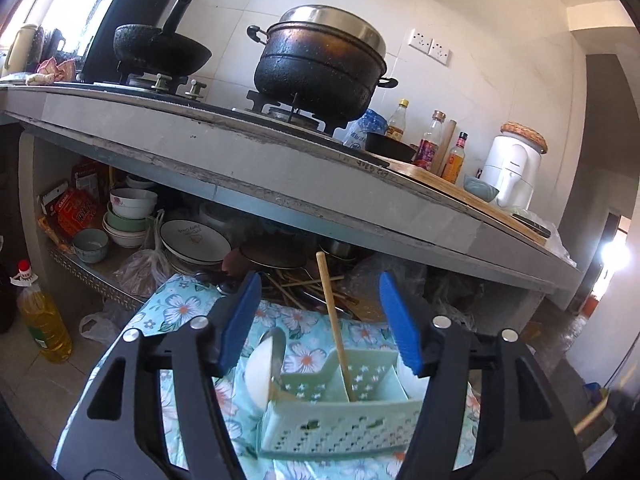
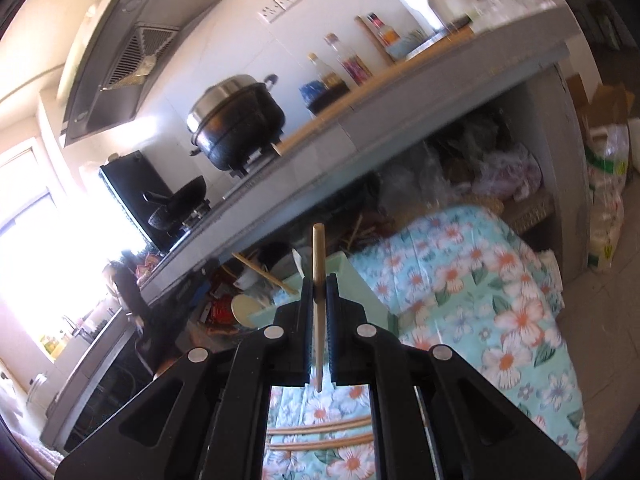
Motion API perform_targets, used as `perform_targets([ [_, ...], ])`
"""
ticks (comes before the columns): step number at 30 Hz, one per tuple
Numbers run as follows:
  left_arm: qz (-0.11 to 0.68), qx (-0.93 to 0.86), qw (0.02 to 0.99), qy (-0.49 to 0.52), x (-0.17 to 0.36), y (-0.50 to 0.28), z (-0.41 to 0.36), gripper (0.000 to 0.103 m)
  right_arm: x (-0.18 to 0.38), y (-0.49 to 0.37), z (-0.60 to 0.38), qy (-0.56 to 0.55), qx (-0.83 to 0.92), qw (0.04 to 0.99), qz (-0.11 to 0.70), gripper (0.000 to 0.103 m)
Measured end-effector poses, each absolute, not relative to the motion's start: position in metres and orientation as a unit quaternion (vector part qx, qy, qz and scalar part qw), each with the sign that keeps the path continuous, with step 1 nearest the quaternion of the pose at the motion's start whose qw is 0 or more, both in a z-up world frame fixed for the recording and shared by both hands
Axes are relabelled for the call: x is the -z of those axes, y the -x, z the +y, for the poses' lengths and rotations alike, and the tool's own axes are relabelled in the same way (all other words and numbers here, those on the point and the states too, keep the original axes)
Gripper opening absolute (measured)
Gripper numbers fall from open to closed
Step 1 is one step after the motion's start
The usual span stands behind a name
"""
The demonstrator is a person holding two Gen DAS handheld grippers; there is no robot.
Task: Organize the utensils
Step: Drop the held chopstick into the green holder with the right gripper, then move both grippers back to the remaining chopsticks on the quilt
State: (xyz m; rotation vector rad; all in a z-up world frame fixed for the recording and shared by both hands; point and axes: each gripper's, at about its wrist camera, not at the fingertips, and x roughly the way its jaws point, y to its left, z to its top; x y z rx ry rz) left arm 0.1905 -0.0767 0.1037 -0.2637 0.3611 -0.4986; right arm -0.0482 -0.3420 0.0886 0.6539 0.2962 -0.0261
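A mint-green perforated utensil caddy (image 1: 340, 412) stands on a floral cloth (image 1: 180, 308). One wooden chopstick (image 1: 334, 320) leans upright in its middle compartment, and a white spoon (image 1: 262, 368) sits in the left one. My left gripper (image 1: 319, 284) hovers over the caddy, open, its blue pads wide apart and touching nothing. My right gripper (image 2: 319, 282) is shut on another wooden chopstick (image 2: 319, 252), held upright between its pads. The caddy (image 2: 360, 284) shows just behind it. Two more chopsticks (image 2: 320, 428) lie on the cloth under the right gripper.
A grey counter edge (image 1: 280, 184) overhangs the cloth, carrying a black pot (image 1: 320, 68), a wok (image 1: 160, 48), bottles (image 1: 430, 144) and a white appliance (image 1: 512, 172). Below it a shelf holds bowls (image 1: 128, 216), plates and loose chopsticks. An oil bottle (image 1: 44, 320) stands on the floor at left.
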Motion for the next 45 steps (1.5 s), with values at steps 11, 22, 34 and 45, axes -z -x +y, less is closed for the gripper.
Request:
perform_targets([
  [11, 0.208, 0.288, 0.932, 0.069, -0.087, -0.125, -0.051, 0.077, -0.170, -0.007, -0.323, -0.230, -0.008, 0.969, 0.088, 0.006],
  [22, 0.235, 0.305, 0.923, 0.011, -0.050, -0.085, -0.045, 0.084, -0.160, -0.100, -0.295, -0.160, -0.001, 0.973, 0.168, 0.006],
  [34, 0.246, 0.300, 0.922, 0.008, -0.043, -0.091, -0.048, 0.090, -0.120, -0.124, -0.297, -0.168, 0.019, 0.958, 0.233, 0.031],
  [45, 0.256, 0.311, 0.915, -0.011, -0.040, -0.085, -0.053, 0.091, -0.113, -0.044, -0.330, -0.213, 0.046, 0.955, 0.203, 0.049],
])
